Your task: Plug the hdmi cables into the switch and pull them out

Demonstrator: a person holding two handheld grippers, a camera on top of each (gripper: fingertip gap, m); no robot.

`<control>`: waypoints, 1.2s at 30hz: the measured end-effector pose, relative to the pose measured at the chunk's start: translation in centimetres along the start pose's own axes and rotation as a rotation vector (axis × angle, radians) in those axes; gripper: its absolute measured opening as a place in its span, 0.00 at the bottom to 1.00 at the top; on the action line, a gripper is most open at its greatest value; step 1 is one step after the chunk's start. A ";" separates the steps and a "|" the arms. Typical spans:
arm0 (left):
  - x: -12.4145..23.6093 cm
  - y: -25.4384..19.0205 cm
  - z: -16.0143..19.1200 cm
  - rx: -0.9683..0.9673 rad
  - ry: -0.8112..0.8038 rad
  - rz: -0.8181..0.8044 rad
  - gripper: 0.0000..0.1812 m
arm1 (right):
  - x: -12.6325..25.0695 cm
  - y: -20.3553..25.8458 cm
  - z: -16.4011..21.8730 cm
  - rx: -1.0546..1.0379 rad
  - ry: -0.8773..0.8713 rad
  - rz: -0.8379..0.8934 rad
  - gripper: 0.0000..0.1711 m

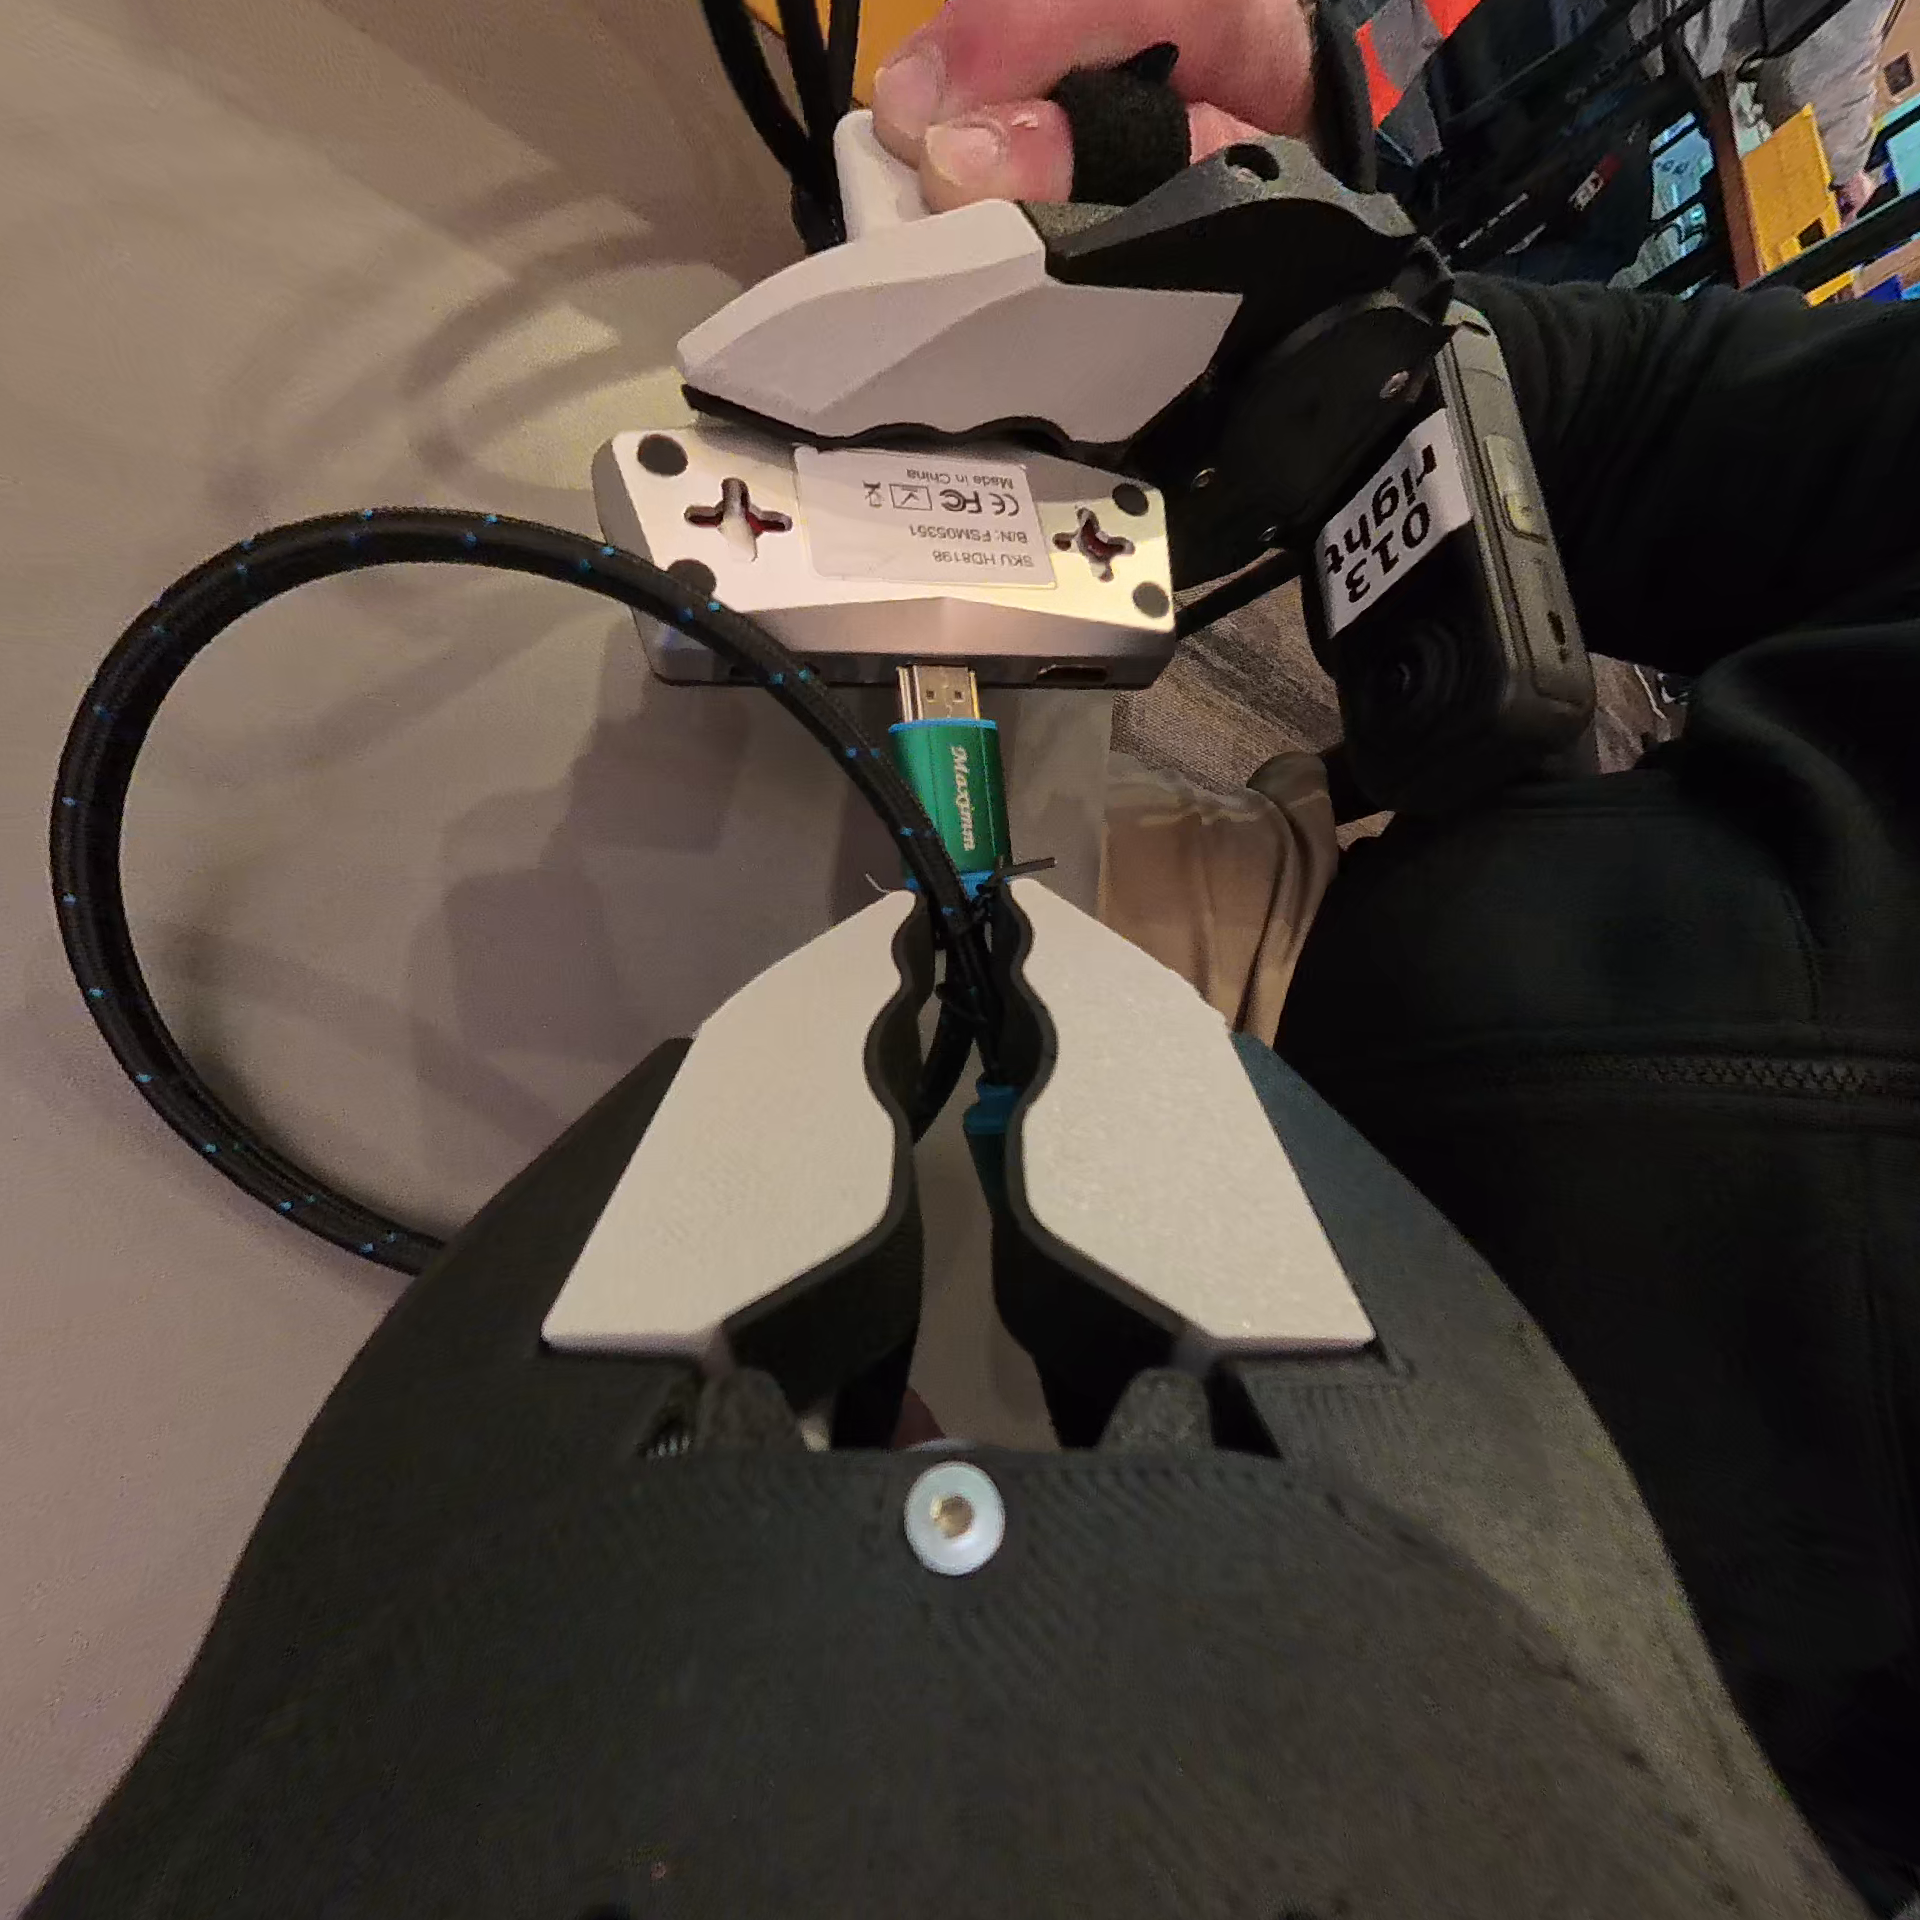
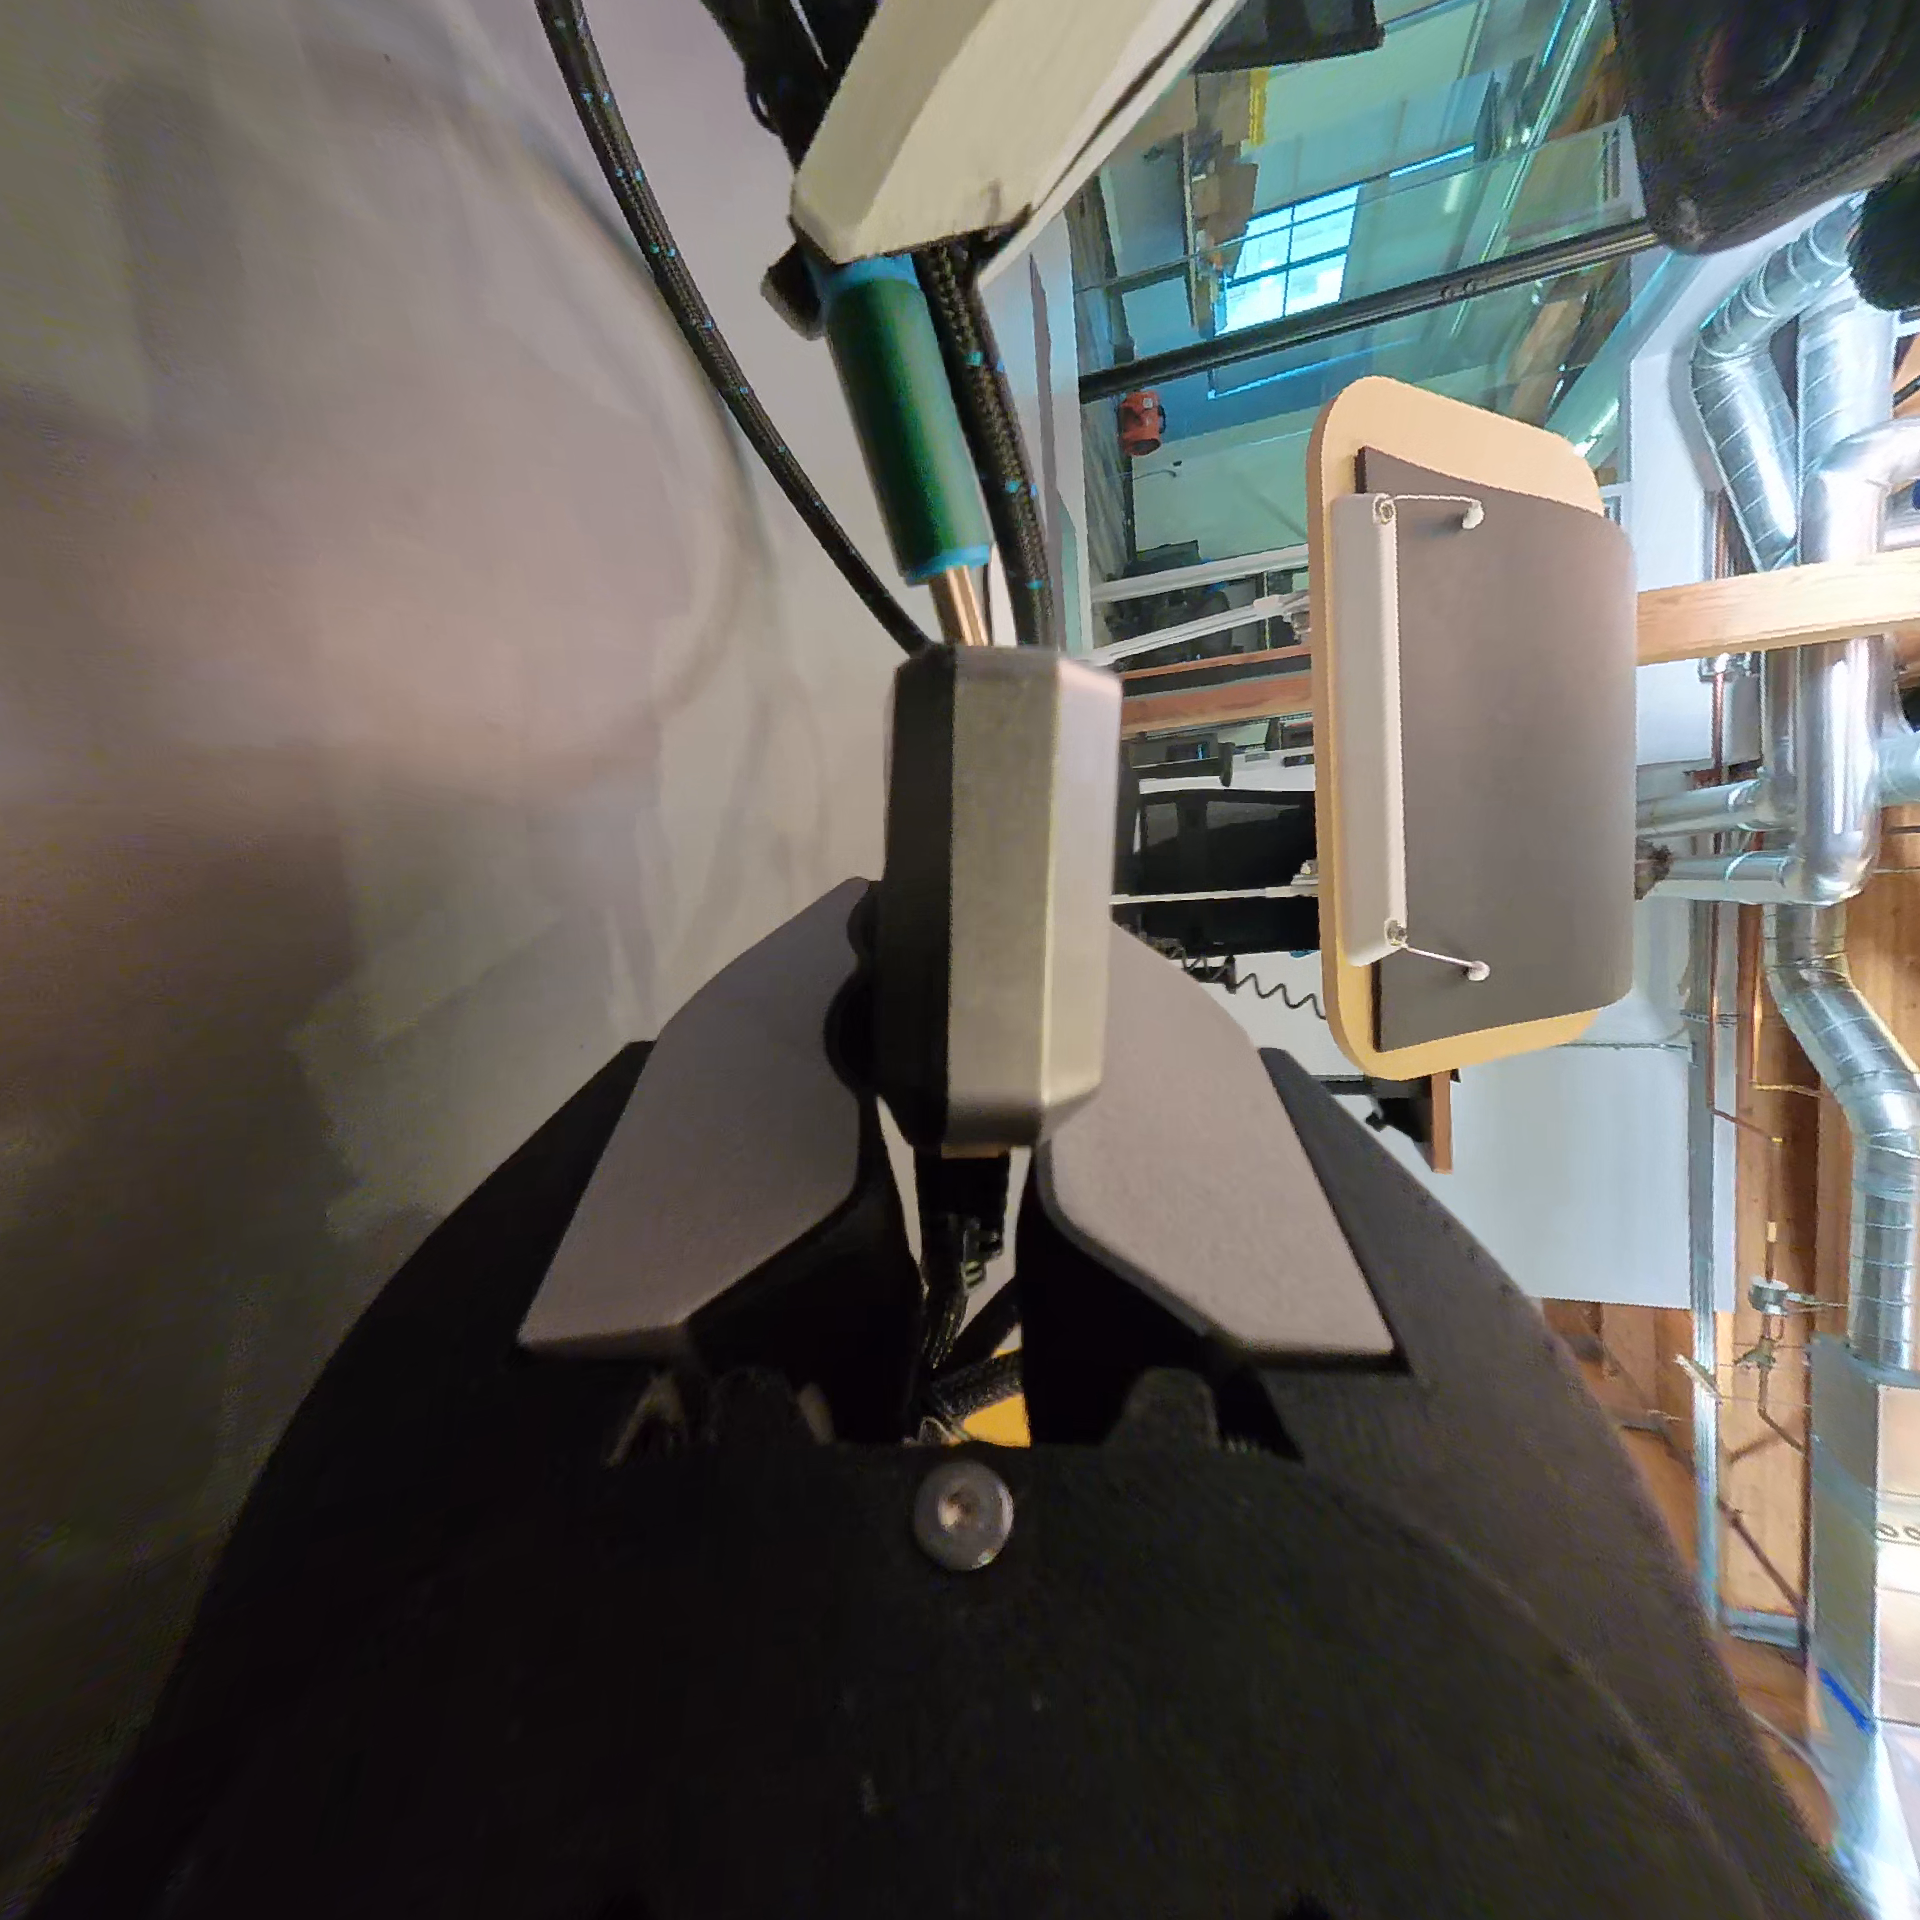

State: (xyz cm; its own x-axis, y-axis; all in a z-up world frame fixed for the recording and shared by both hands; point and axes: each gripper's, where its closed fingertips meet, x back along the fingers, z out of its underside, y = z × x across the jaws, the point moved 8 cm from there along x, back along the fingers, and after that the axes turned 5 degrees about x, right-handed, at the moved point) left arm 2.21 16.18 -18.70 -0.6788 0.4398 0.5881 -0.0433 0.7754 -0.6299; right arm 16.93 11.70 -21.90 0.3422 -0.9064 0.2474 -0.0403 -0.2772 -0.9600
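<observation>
Two grippers engaged at frame centre: the left gripper (image 1: 961,914) clamps the cable (image 1: 94,831) behind the green plug (image 1: 951,795); the right gripper (image 2: 966,997) pinches the switch (image 1: 883,561). Plug tip partly seated. Recommend straight, axial travel, switch held rigid.

The left gripper (image 1: 961,914) pinches a black braided HDMI cable (image 1: 94,831) just behind its green plug (image 1: 951,795). The plug's metal tip (image 1: 935,694) sits at a port in the lower edge of the silver switch (image 1: 883,551), only partly inside. The right gripper (image 1: 894,416) clamps the switch's upper edge, a hand (image 1: 1039,94) behind it.
</observation>
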 end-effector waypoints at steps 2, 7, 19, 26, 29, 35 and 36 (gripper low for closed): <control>0.1 0.0 -0.1 0.004 0.006 0.004 0.05 | 0.1 -0.1 0.0 0.014 0.002 0.007 0.13; 0.0 0.1 -0.1 0.017 0.044 0.012 0.05 | 0.2 -0.3 -0.3 0.090 0.001 0.025 0.13; -0.1 0.4 -0.5 0.028 0.174 0.039 0.05 | 0.2 -0.4 -0.7 0.226 -0.012 0.025 0.13; -0.5 0.9 -0.9 0.000 0.244 0.006 0.05 | -0.2 0.2 -0.8 0.209 -0.023 -0.004 0.12; -1.0 0.9 -0.4 -0.005 0.284 -0.010 0.05 | -0.2 0.5 -1.2 0.202 -0.028 -0.033 0.13; -0.1 0.5 -1.1 -0.051 0.195 -0.084 0.06 | -0.5 0.2 -0.6 0.102 0.022 -0.048 0.12; 0.4 0.2 -1.5 -0.068 0.166 -0.112 0.06 | -0.5 -0.1 -0.5 0.056 0.031 -0.061 0.13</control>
State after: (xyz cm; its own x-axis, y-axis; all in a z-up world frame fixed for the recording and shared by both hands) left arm 3.02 17.16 -17.87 -0.5425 0.4132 0.7314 -0.0585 0.8500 -0.5235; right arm 16.31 12.01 -21.87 0.3128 -0.8981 0.3091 0.0327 -0.3151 -0.9485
